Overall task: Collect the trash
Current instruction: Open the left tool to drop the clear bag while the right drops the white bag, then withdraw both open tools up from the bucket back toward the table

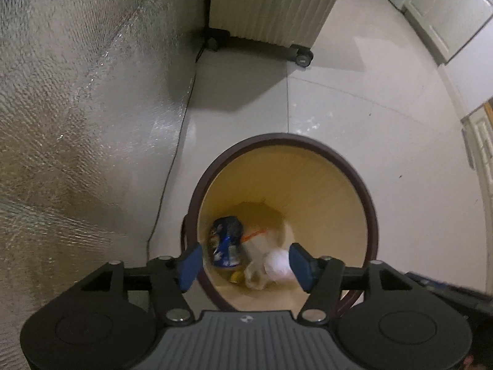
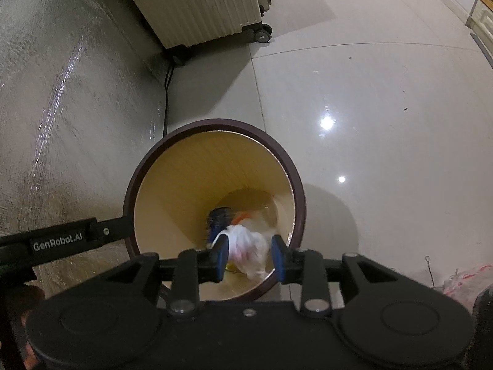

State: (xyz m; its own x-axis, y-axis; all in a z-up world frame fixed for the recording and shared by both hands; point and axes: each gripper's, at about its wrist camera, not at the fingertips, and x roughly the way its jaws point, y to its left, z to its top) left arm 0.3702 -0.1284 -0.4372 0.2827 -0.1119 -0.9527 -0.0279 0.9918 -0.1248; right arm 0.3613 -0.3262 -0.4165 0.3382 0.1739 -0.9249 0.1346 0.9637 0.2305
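Dim, yellowish indoor light. Lamp glare spots the floor [image 2: 326,122] at right; fisheye edges bend. Bin contents [image 2: 246,246] smear, perhaps motion blur.

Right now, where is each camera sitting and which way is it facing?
Left wrist: on the left gripper, looking down into the bin; its own open blue fingers show, holding nothing.
Right wrist: on the right gripper, over the same bin's near rim, looking down; its open fingers frame a blurred white bag, and the left gripper's arm crosses at left.
Shared: the bin, the blue can inside, the suitcase, the tiled floor.
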